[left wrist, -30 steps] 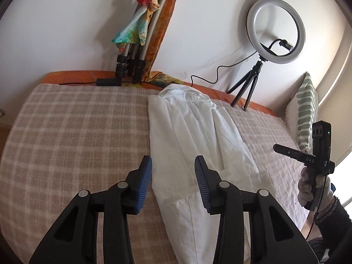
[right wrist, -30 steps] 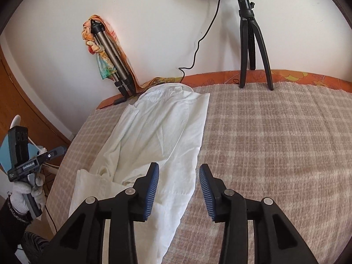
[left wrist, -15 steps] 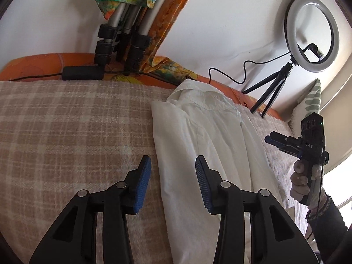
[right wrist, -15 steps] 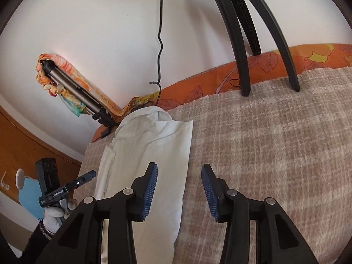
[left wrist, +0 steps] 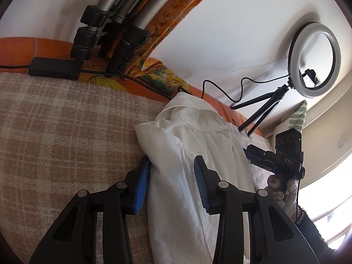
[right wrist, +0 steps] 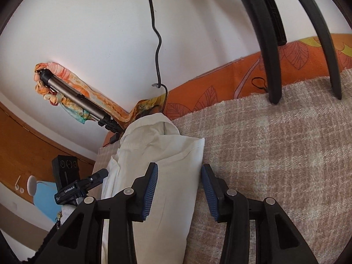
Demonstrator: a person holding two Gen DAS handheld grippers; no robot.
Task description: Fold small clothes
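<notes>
Left tongs (left wrist: 172, 176) closing, right tongs (right wrist: 179, 182) parted; both angled downward.

White shirt (left wrist: 193, 154) on beige plaid blanket (left wrist: 66, 127); orange leaf-print sheet (right wrist: 220, 83) behind.

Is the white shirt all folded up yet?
Not yet. The white shirt already lies as a long narrow strip on the checked blanket. The left gripper is closing around one shoulder edge; the right gripper straddles the other. Folding it shorter is left.
</notes>
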